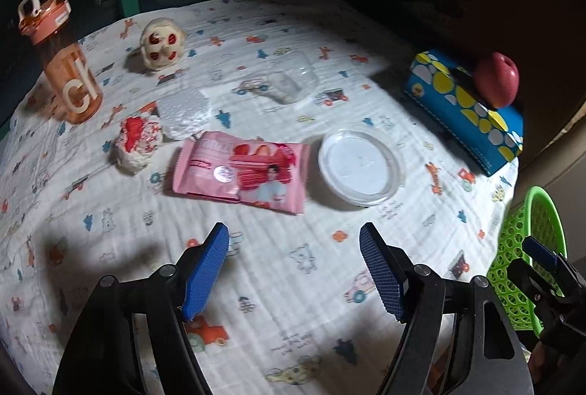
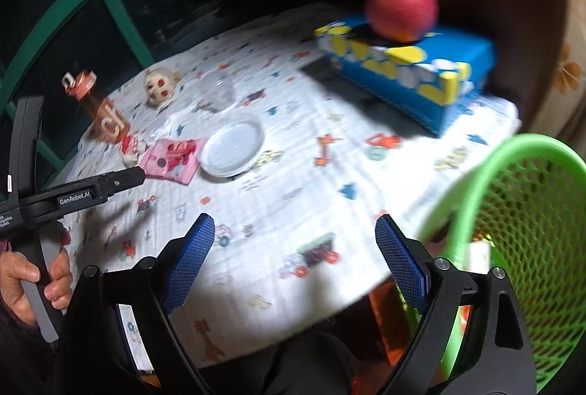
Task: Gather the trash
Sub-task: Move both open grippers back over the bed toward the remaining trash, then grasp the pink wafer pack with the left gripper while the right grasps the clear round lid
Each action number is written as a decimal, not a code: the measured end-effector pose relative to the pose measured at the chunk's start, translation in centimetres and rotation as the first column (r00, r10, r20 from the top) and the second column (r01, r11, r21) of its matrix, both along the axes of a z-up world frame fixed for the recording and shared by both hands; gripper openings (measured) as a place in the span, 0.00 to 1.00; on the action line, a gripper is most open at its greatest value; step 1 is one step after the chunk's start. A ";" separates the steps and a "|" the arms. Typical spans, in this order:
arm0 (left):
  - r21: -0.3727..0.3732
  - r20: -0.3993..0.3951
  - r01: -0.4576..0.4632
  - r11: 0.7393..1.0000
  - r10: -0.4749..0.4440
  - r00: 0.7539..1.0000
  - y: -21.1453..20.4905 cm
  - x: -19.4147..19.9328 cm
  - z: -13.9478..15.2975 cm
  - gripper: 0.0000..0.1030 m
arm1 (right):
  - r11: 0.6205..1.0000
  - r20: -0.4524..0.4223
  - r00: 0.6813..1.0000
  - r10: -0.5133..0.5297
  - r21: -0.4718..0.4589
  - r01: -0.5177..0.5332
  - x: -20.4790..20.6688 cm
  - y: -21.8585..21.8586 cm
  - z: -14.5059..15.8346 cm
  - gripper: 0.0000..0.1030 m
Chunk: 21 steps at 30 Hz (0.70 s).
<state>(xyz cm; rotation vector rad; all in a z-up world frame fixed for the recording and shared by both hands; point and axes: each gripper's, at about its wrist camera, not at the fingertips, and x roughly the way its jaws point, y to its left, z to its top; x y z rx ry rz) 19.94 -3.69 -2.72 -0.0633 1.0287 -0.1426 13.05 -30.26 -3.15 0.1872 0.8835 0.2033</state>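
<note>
A pink snack wrapper [image 1: 241, 170] [image 2: 172, 159] lies flat on the patterned tablecloth [image 1: 293, 285]. Right of it sits a clear round plastic lid [image 1: 360, 168] [image 2: 232, 144]. Left of it lie a crumpled red-and-white wad [image 1: 137, 144] and a white foam piece [image 1: 185, 111]. A clear plastic cup [image 1: 289, 80] lies on its side farther back. My left gripper [image 1: 295, 230] hovers open over bare cloth just short of the wrapper, with nothing between its fingers. My right gripper [image 2: 295, 219] is open and empty near the table's front edge, beside the green mesh basket [image 2: 531, 230] [image 1: 527, 259].
An orange drinking bottle [image 1: 69, 73] stands at the back left, with a small white toy face [image 1: 161, 43] near it. A red apple [image 2: 401, 7] rests on a blue dotted tissue box [image 2: 421, 73] at the back right. A pale scrap [image 2: 479, 252] shows in the basket. A hand [image 2: 22, 281] grips the left gripper's handle.
</note>
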 end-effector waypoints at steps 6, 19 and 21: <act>-0.001 -0.024 -0.094 0.996 0.094 0.995 4.6 1.0 -1.4 0.69 | 0.997 -0.016 0.998 0.067 -0.025 -0.068 3.2 4.0 -1.4 0.86; -0.011 -0.072 -0.136 0.991 0.134 0.988 8.2 3.5 -4.0 0.69 | 0.972 -0.069 0.980 0.189 -0.128 -0.196 10.7 10.3 -3.8 0.91; -0.014 -0.079 -0.134 0.991 0.132 0.988 8.3 3.9 -4.3 0.69 | 0.967 -0.076 0.977 0.197 -0.152 -0.207 11.4 10.9 -4.3 0.91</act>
